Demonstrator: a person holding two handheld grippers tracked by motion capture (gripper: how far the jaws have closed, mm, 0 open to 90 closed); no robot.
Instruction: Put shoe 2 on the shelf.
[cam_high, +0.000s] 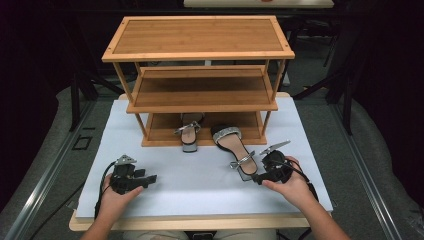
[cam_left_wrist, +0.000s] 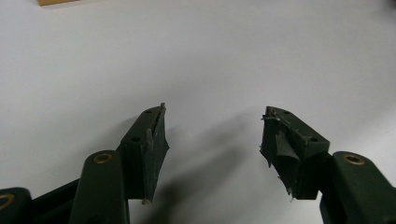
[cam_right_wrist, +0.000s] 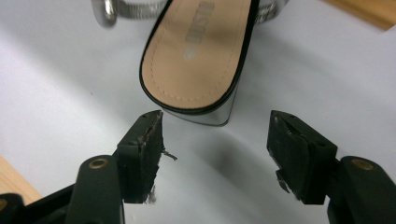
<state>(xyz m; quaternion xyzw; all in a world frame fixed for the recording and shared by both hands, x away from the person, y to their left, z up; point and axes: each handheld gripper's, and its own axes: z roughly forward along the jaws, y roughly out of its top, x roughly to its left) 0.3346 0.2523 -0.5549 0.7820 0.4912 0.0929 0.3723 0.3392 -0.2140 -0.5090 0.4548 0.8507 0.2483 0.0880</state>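
White table (cam_high: 165, 165): sandal (cam_high: 234, 146) lengthwise, heel toward person.

Just a wooden table (cam_high: 200, 221) topped with a white sheet (cam_high: 200, 175), a three-tier wooden rack (cam_high: 200, 55) at the back, one sandal (cam_high: 190, 131) half on its bottom shelf, another sandal (cam_high: 234, 145) flat on the sheet in front.

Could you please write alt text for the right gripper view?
The right gripper holds its black jaws open just short of the heel end of a sandal with a tan insole and black rim, lying on the white table cover.
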